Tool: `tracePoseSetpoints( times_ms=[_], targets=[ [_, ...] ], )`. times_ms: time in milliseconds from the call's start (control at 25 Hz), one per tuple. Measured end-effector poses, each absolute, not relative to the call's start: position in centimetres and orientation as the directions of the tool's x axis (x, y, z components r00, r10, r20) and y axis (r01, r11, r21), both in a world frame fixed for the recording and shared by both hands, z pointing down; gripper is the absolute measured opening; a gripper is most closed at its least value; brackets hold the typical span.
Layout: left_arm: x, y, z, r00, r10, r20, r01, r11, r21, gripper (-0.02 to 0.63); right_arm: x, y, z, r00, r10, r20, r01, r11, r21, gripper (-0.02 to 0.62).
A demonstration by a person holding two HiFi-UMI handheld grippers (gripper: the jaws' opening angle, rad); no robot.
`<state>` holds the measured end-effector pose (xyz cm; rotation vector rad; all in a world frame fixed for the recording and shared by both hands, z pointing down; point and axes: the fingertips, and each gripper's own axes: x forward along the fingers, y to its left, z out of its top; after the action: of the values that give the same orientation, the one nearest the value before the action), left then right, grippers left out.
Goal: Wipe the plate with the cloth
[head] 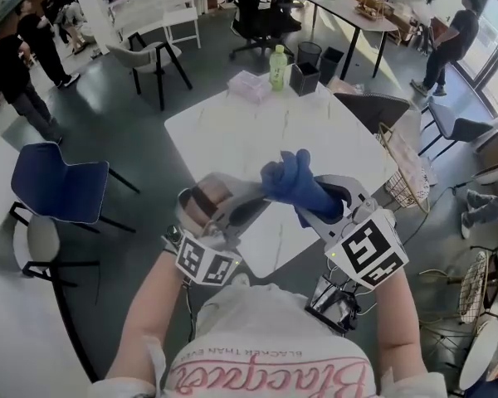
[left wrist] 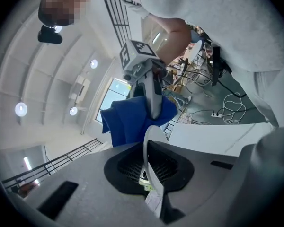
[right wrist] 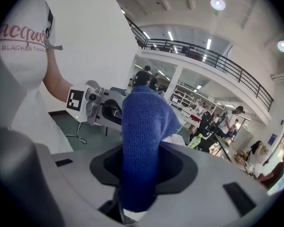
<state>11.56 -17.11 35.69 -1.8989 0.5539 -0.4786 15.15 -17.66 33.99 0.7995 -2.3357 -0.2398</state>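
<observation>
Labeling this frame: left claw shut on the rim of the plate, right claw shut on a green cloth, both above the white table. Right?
No: the cloth is blue, not green; the right gripper view shows it. The rest holds: left claw shut on the rim of the plate, right claw shut on the cloth, both above the white table.

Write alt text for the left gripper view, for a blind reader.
The left gripper is shut on the rim of a thin white plate, seen edge-on. Just beyond the plate, the right gripper holds a bunched blue cloth. A white table and a lit ceiling lie behind.
</observation>
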Motion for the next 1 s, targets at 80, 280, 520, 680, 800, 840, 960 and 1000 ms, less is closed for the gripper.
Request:
tracePoseSetpoints(
  times_ms=[80, 280, 520, 680, 800, 840, 960, 1000],
  targets=[
    [11.5, -17.1, 35.7, 0.810, -0.581, 0.079, -0.151, -0.336, -0.930, 0.018, 15.3, -17.9, 34.4, -0.600, -0.599, 0.530, -0.487, 0.799, 0.352, 0.141],
    [10.9, -16.9, 35.4, 0.810, -0.582, 0.069, -0.168, -0.344, -0.924, 0.018, 16.5, -19.4, 36.0, -0.563, -0.605, 0.563, -0.512, 0.790, 0.337, 0.141],
    [10.7, -16.3, 35.0, 0.820, -0.570, 0.059, -0.159, -0.326, -0.932, 0.018, 17.8, -21.9, 39.4, -0.474, -0.608, 0.637, -0.505, 0.780, 0.369, 0.141],
    [10.6, -15.9, 35.2, 0.824, -0.563, 0.060, -0.152, -0.322, -0.934, 0.018, 17.7, -23.3, 41.8, -0.438, -0.589, 0.679, -0.477, 0.792, 0.380, 0.141],
    [10.6, -15.6, 35.2, 0.825, -0.561, 0.058, -0.154, -0.323, -0.934, 0.018, 17.8, -24.1, 42.9, -0.427, -0.583, 0.692, -0.486, 0.793, 0.368, 0.141],
    [10.6, -15.6, 35.1, 0.824, -0.564, 0.057, -0.157, -0.324, -0.933, 0.018, 18.0, -24.4, 43.0, -0.422, -0.586, 0.692, -0.493, 0.789, 0.367, 0.141],
    [10.4, -15.9, 35.4, 0.817, -0.573, 0.060, -0.163, -0.330, -0.930, 0.018, 18.7, -25.2, 42.5, -0.409, -0.604, 0.684, -0.515, 0.772, 0.373, 0.141],
    [10.3, -16.0, 35.5, 0.816, -0.575, 0.064, -0.161, -0.332, -0.929, 0.018, 18.9, -25.2, 41.9, -0.409, -0.612, 0.677, -0.528, 0.764, 0.372, 0.141]
  ],
)
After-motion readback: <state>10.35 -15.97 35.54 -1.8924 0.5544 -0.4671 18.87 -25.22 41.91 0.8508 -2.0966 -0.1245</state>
